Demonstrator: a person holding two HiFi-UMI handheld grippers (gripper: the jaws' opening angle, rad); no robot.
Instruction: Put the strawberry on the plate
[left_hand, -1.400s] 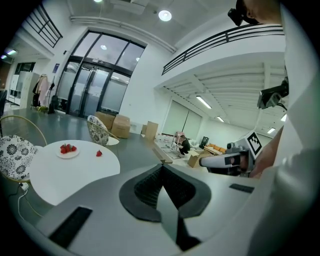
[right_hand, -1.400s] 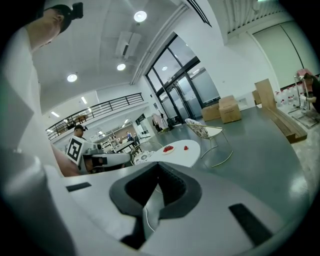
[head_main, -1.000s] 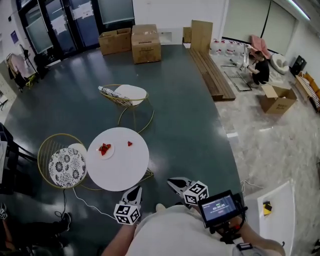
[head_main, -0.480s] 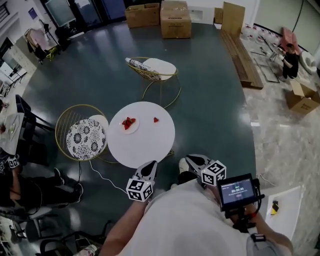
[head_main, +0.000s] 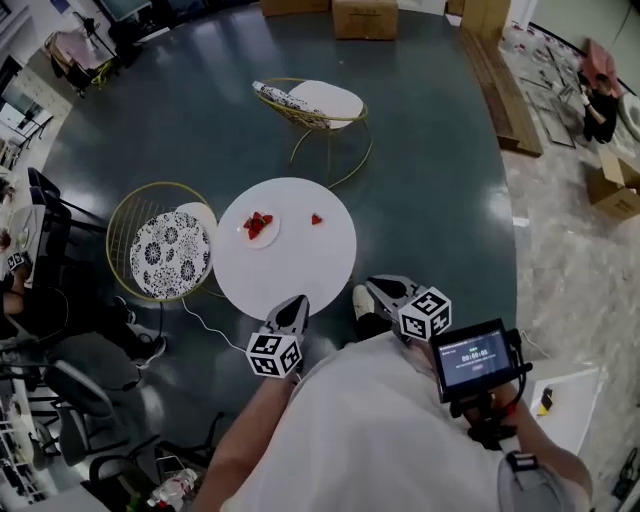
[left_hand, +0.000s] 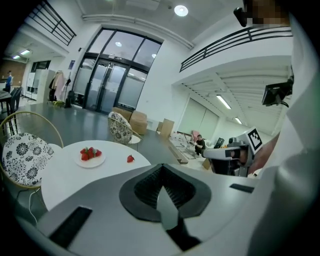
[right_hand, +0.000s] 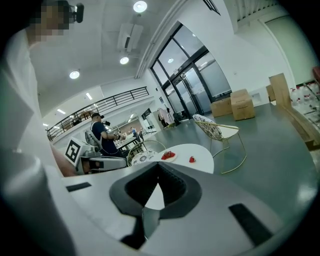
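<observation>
A lone red strawberry (head_main: 316, 219) lies on the round white table (head_main: 290, 275), to the right of a small white plate (head_main: 258, 228) that holds several strawberries. In the left gripper view the plate (left_hand: 90, 160) and the lone strawberry (left_hand: 130, 159) are ahead, at the left. In the right gripper view the strawberry (right_hand: 191, 159) lies right of the plate (right_hand: 168, 157). My left gripper (head_main: 299, 302) hovers shut and empty at the table's near edge. My right gripper (head_main: 372, 287) is beside it, off the table's right edge, jaws together, holding nothing.
A gold wire chair with a patterned cushion (head_main: 168, 252) stands left of the table and a second chair (head_main: 310, 100) behind it. A cable (head_main: 200, 322) runs over the dark floor. Cardboard boxes (head_main: 365, 15) stand far back. A seated person (right_hand: 102, 136) is at the left.
The person has walked toward the table, which now sits closer and larger in the head view. Both grippers have come forward to its near edge, still shut.
</observation>
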